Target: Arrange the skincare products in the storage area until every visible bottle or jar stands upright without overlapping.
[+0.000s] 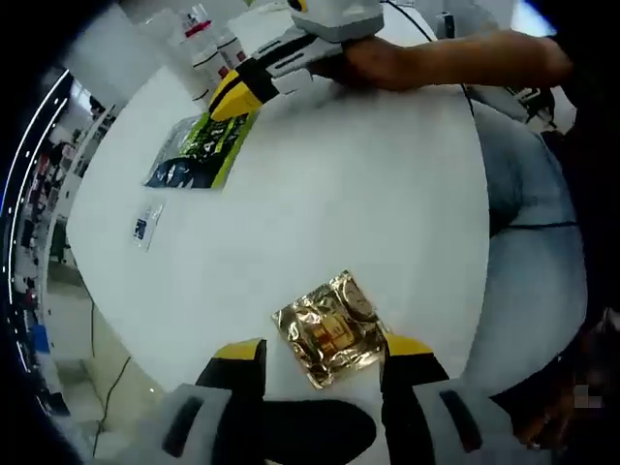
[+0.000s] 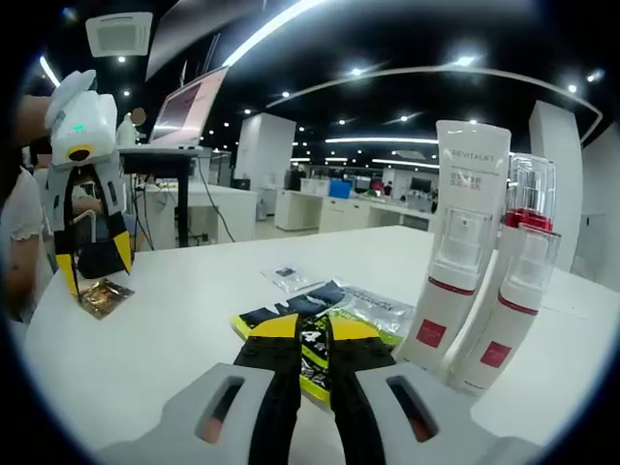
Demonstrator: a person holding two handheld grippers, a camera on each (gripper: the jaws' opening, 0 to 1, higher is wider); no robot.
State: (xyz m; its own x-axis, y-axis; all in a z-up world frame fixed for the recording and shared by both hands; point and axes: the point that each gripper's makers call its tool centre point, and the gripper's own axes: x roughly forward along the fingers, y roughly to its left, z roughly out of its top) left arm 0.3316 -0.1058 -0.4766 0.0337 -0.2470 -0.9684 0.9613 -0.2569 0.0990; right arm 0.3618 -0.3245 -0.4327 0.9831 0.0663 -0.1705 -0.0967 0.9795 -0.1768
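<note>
We see our left tongs point(image 1: 322, 356) spread wide around a gold sachet point(image 1: 327, 330) on the white tabletop point(image 1: 320, 203). Our right tongs point(image 2: 312, 336) pinch the green-black packet point(image 2: 320, 325). Farther right, two white bottles point(image 2: 463, 254) stand upright, touching.

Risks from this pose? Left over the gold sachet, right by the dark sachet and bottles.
1. The gold sachet lies flat near the table edge; the open left gripper may push it off rather than pinch it.
2. The right gripper, nearly shut, sits at the dark sachet beside two upright bottles; a sideways swing might topple them.
</note>
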